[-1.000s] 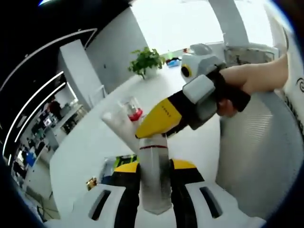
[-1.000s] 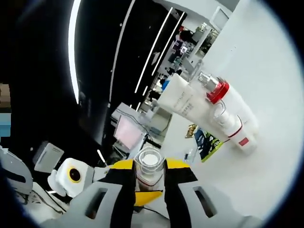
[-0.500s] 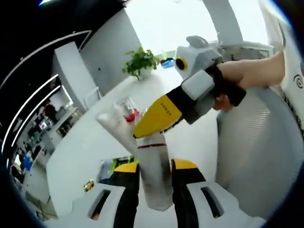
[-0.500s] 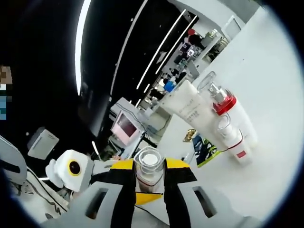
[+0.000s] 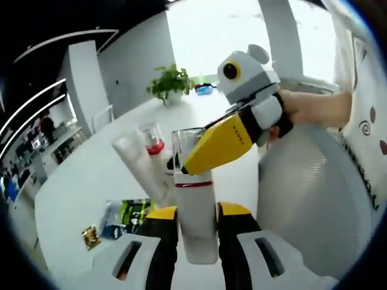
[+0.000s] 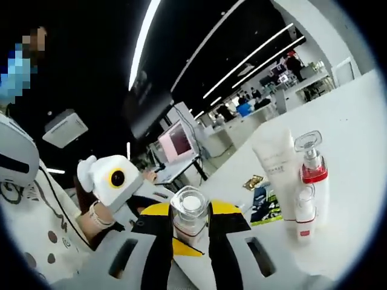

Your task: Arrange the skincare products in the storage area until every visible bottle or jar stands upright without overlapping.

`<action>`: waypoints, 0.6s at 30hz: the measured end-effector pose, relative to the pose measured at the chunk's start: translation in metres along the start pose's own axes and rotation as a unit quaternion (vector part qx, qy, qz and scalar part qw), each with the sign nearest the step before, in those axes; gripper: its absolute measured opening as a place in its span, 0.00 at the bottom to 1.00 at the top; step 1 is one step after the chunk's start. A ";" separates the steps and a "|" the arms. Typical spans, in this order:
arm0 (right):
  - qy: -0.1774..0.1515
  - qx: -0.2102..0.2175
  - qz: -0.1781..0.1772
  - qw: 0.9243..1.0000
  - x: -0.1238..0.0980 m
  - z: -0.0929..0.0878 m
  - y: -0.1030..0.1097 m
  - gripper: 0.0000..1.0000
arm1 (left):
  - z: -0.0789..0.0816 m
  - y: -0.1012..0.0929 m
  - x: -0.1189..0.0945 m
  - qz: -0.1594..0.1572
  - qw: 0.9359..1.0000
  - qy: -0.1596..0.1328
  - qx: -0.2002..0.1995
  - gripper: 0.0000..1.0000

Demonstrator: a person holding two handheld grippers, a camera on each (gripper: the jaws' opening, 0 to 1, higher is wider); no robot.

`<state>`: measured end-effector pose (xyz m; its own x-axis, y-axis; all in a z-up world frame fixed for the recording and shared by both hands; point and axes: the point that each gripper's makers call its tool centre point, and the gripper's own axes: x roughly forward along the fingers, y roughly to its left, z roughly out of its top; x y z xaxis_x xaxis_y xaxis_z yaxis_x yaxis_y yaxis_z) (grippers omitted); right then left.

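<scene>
My left gripper (image 5: 196, 212) is shut on the body of a white bottle (image 5: 196, 232) with a red band near its top. My right gripper (image 5: 182, 163) reaches in from the right and is shut on that bottle's clear cap (image 5: 184, 144). In the right gripper view the same clear cap (image 6: 190, 212) sits between the jaws of my right gripper (image 6: 190, 225). On the white table stand a white tube (image 6: 277, 166), a pump bottle with a red collar (image 6: 314, 178) and a small white bottle (image 6: 304, 211), close together. The tube (image 5: 138, 162) and the red-collared bottle (image 5: 153, 139) show behind my held bottle.
Flat sachets (image 5: 124, 212) and a small gold packet (image 5: 92, 237) lie on the table (image 5: 91, 187) near the standing products. A white ribbed chair back (image 5: 302, 199) is at the right. A potted plant (image 5: 171, 81) stands at the table's far end. A person's hand (image 5: 308, 109) holds the right gripper.
Both hands have rolled and lifted, so the table and the standing products look more level and upright. Both grippers have kept hold of the same bottle and its cap.
</scene>
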<state>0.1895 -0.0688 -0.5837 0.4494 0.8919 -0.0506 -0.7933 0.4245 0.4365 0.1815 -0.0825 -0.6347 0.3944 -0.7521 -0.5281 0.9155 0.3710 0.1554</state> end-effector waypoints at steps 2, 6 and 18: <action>0.003 -0.002 -0.001 1.000 0.000 -0.001 0.001 0.21 | -0.002 0.000 0.000 0.000 1.000 0.003 0.000 0.20; 0.000 -0.003 -0.006 1.000 -0.001 -0.001 0.000 0.22 | -0.004 0.003 -0.001 0.021 1.000 0.001 -0.002 0.17; -0.029 0.029 -0.090 0.995 0.001 0.010 -0.016 0.20 | 0.001 0.026 -0.002 0.133 0.991 -0.011 -0.009 0.16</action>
<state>0.2066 -0.0757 -0.5818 0.6071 0.7905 -0.0810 -0.6729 0.5656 0.4768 0.2046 -0.0719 -0.6288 0.6234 -0.6379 -0.4521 0.7775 0.5668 0.2723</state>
